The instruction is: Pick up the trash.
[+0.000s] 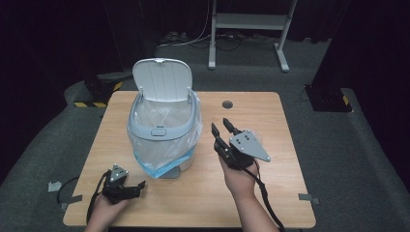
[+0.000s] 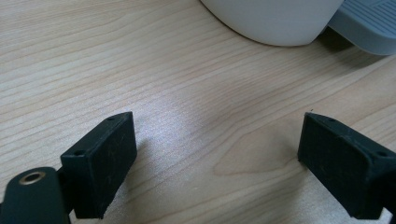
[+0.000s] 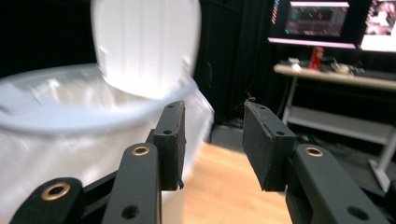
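A white bin (image 1: pixel 164 130) with a clear bag liner stands left of centre on the wooden table (image 1: pixel 270 121), its lid (image 1: pixel 162 79) tipped up at the back. My right gripper (image 1: pixel 220 124) is held in a hand just right of the bin, above the table, open with nothing between its fingers. In the right gripper view the gripper (image 3: pixel 212 112) points past the blurred bin (image 3: pixel 70 116) and lid (image 3: pixel 144 42). My left gripper (image 1: pixel 141 187) rests at the front left, open. In the left gripper view the gripper (image 2: pixel 217 135) faces the bin's base (image 2: pixel 275 21) across bare wood.
A grey ribbed pedal-like part (image 2: pixel 369 23) juts from the bin's foot. A round cable hole (image 1: pixel 227 104) sits near the table's far edge. A metal stand (image 1: pixel 251 21) is on the floor behind. A desk with lit monitors (image 3: pixel 327 18) lies farther off.
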Tool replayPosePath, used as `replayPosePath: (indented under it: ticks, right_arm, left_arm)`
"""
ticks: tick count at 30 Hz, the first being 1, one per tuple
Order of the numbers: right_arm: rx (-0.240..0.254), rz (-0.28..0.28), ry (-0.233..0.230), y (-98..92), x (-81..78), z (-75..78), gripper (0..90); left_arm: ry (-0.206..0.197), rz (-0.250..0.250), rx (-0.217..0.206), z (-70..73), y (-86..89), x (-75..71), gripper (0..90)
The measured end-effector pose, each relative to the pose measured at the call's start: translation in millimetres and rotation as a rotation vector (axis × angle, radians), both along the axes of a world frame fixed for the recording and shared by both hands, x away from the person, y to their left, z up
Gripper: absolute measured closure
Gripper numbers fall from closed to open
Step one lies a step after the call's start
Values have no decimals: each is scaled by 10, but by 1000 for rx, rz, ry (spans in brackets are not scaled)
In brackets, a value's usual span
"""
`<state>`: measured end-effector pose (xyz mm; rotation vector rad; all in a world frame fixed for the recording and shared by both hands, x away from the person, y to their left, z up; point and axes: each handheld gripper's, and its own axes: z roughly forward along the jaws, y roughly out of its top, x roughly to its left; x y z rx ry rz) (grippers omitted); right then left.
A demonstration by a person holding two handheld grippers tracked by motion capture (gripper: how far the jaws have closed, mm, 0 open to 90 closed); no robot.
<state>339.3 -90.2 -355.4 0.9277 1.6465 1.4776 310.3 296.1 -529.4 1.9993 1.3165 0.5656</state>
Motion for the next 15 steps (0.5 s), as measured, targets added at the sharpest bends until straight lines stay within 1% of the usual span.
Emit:
replayPosePath:
  ticks: [6,11,13,15]
  right_arm:
    - [-31,-66,65,-249,30,-375,594]
    - [-29,-110,122,-442,85,-659,590]
    - [-36,-130,134,-494,96,-742,589]
    - [-30,-145,153,-557,104,-838,588]
  left_arm:
    - [0,0,0,0,0,0,117]
    - [0,1,-1,0,0,-1,117]
    - [0,1,-2,-1,0,0,117]
    - [0,1,-2,-1,0,0,117]
